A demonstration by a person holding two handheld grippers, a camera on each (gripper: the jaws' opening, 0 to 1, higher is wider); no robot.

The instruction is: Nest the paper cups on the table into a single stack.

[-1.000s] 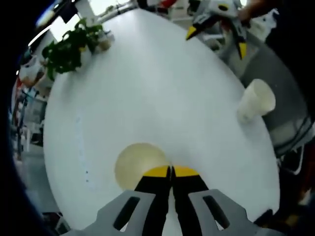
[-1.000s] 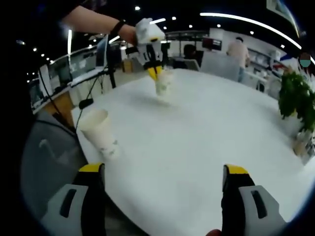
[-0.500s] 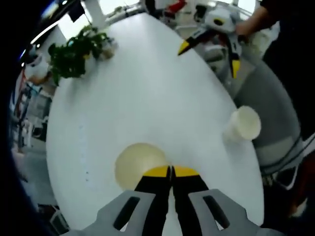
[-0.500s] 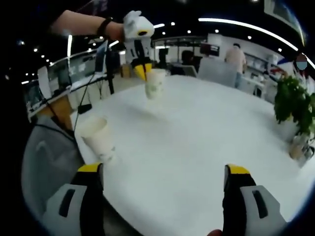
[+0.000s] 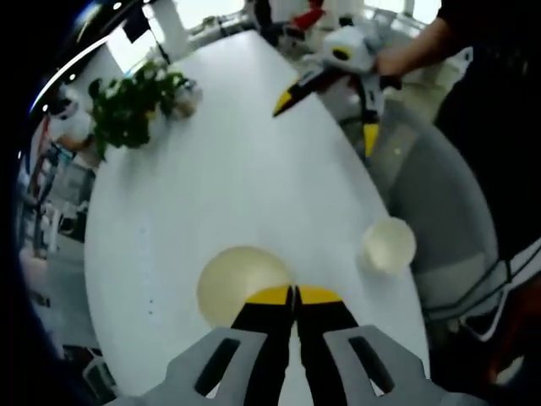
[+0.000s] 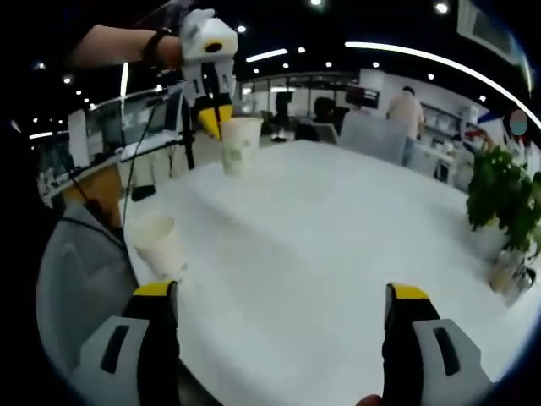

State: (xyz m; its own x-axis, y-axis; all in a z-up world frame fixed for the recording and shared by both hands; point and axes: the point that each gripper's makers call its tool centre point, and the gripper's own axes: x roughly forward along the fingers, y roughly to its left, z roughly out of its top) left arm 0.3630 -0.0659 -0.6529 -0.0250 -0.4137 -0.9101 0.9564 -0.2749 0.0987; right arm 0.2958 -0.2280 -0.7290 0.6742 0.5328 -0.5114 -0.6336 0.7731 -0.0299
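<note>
1. The first paper cup [image 5: 240, 284] is pale cream, its open mouth facing my left view; in the right gripper view [image 6: 238, 145] it hangs upright above the tabletop [image 6: 338, 254], pinched at the rim, with a faint print on its side.
2. The second paper cup [image 5: 388, 245] stands upright, mouth up, near the tabletop's edge, well apart from the first [image 6: 161, 245].
</note>
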